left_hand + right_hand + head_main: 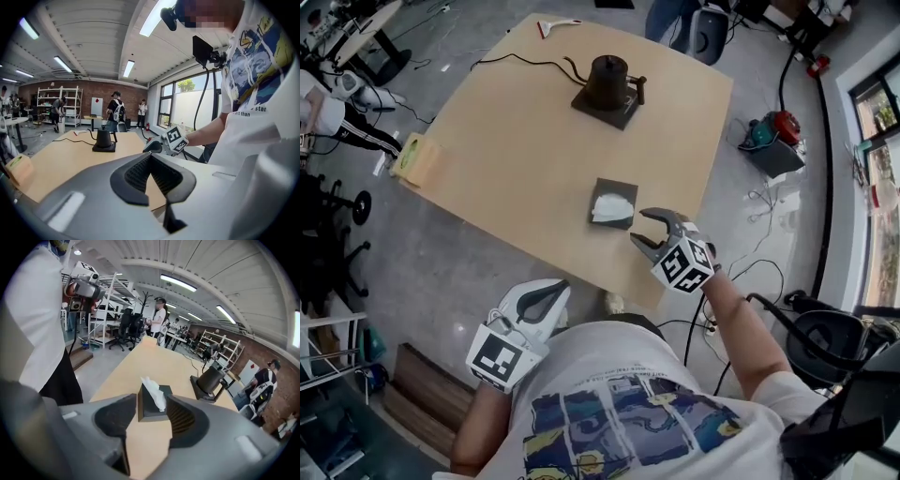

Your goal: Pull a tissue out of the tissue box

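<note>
A dark tissue box (615, 190) with a white tissue (610, 207) sticking out of its top sits on the wooden table (516, 141), near the front edge. My right gripper (644, 229) hovers just right of the box with its jaws open and nothing between them. In the right gripper view the box (151, 409) and its tissue (155, 393) show a little way ahead, framed by the open right gripper (151, 403). My left gripper (555, 290) is off the table beside my body, and its jaws meet at the tips (150, 155), empty. The left gripper view also shows the right gripper (154, 146).
A black kettle on a square base (607, 86) stands at the far side of the table, its cable trailing left. A small red-and-white item (558, 25) lies at the far edge. A yellow roll (414, 157) lies on the floor left; an office chair (825, 337) stands right.
</note>
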A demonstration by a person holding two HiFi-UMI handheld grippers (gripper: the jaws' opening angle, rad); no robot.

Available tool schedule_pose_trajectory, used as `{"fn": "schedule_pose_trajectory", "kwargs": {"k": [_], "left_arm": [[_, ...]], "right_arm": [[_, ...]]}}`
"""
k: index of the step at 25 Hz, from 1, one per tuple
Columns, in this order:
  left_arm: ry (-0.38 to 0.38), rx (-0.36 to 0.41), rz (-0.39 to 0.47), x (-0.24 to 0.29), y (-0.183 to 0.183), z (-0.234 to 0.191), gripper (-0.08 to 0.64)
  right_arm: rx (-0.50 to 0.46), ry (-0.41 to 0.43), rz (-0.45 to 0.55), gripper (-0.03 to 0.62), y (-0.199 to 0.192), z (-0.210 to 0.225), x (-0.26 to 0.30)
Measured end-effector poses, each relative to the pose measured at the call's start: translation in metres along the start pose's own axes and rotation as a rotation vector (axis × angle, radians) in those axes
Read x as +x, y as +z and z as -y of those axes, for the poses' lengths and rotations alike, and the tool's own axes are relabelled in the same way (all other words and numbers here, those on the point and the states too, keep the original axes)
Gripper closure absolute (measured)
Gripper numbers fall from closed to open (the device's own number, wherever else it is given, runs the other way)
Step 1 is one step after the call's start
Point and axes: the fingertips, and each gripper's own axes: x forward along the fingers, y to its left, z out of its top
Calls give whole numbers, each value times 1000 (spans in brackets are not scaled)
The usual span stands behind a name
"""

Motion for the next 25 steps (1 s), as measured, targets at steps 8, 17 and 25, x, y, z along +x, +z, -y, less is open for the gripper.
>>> {"fn": "schedule_pose_trajectory", "kwargs": {"k": [8, 17, 25], "left_arm": [[123, -46, -39, 0, -8, -7, 554], [190, -68, -54, 0, -10, -17, 554], [202, -70, -48, -1, -8, -22, 554]], "right_arm": [[-132, 138, -35, 370, -14, 7, 49], [-199, 237, -24, 371, -6, -3, 86], [-210, 200, -15, 483, -3, -1, 93]]}}
